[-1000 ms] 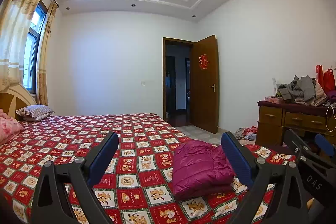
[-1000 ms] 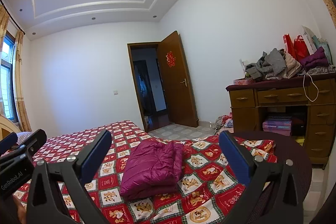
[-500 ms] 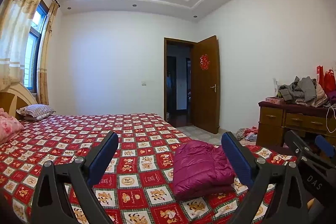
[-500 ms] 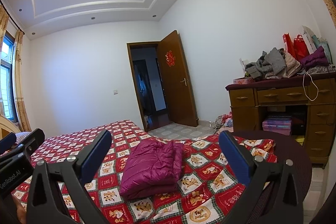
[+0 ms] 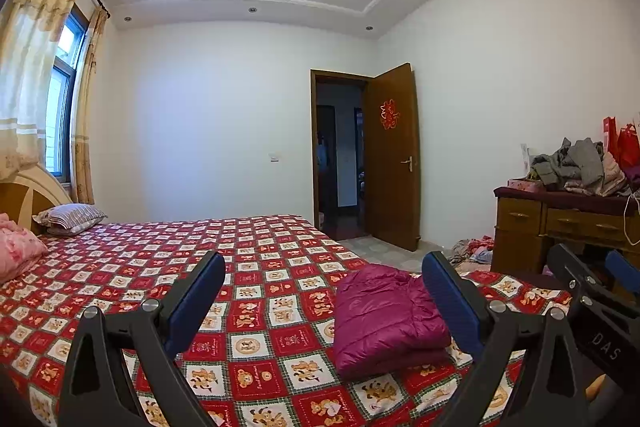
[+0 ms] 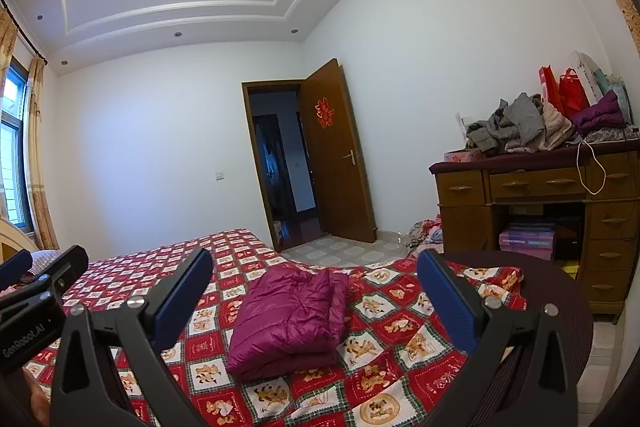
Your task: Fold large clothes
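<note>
A magenta puffer jacket (image 5: 384, 319) lies folded in a compact bundle on the red patterned bedspread (image 5: 256, 267), near the bed's foot corner. It also shows in the right wrist view (image 6: 292, 319). My left gripper (image 5: 324, 295) is open and empty, held above the bed just left of the jacket. My right gripper (image 6: 316, 291) is open and empty, held above the bed with the jacket between its fingers in view. Neither gripper touches the jacket.
A wooden dresser (image 6: 540, 211) piled with clothes and red bags stands at the right. An open brown door (image 5: 392, 155) is beyond the bed. Pillows (image 5: 68, 219) lie at the headboard on the left. Clothes lie on the floor by the dresser (image 6: 424, 231).
Nothing has visibly changed beyond a very slight camera drift. Both grippers stay open and the jacket stays folded.
</note>
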